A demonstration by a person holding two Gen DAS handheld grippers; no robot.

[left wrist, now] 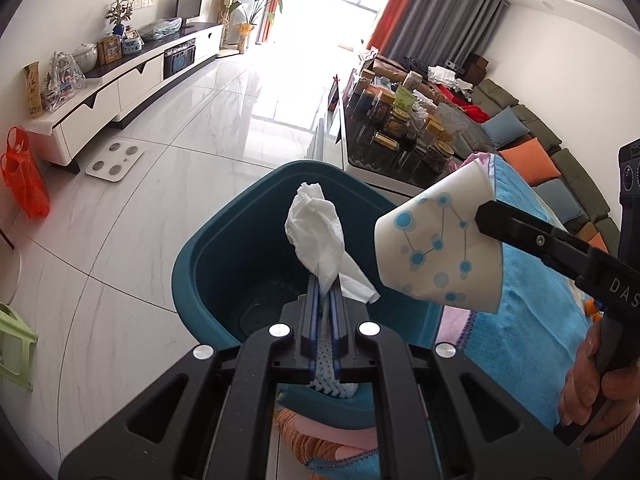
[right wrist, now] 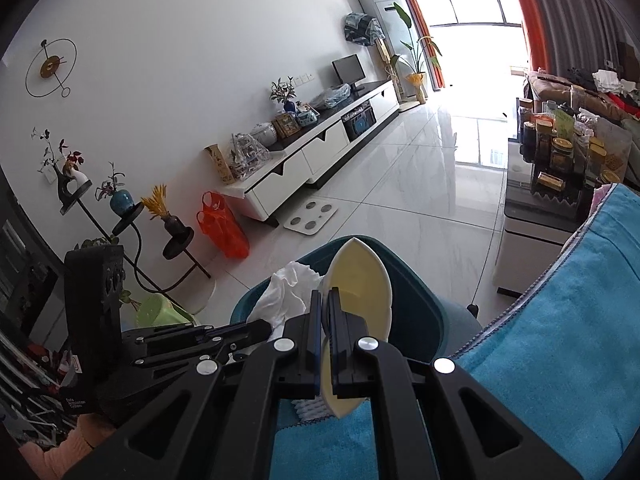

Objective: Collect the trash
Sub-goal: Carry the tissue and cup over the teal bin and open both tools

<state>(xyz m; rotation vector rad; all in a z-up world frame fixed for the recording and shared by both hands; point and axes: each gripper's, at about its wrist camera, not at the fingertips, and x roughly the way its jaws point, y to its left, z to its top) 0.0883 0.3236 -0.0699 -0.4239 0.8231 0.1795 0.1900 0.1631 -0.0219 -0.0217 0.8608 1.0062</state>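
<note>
- Jaws: left gripper [left wrist: 326, 292] clamped on tissue [left wrist: 316, 232]; right gripper [right wrist: 325, 312] pinching cup [left wrist: 440, 248] flat.
- Both items hang over bin [left wrist: 208, 264], just ahead of jaws.
- Step: drop-off. Next: open jaws, let both fall in.

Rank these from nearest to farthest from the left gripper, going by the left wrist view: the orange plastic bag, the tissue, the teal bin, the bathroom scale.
1. Tissue: clamped in the left gripper.
2. Teal bin: directly below and ahead.
3. Bathroom scale: on the floor, ahead to the left.
4. Orange plastic bag: far left, by the TV cabinet.
</note>
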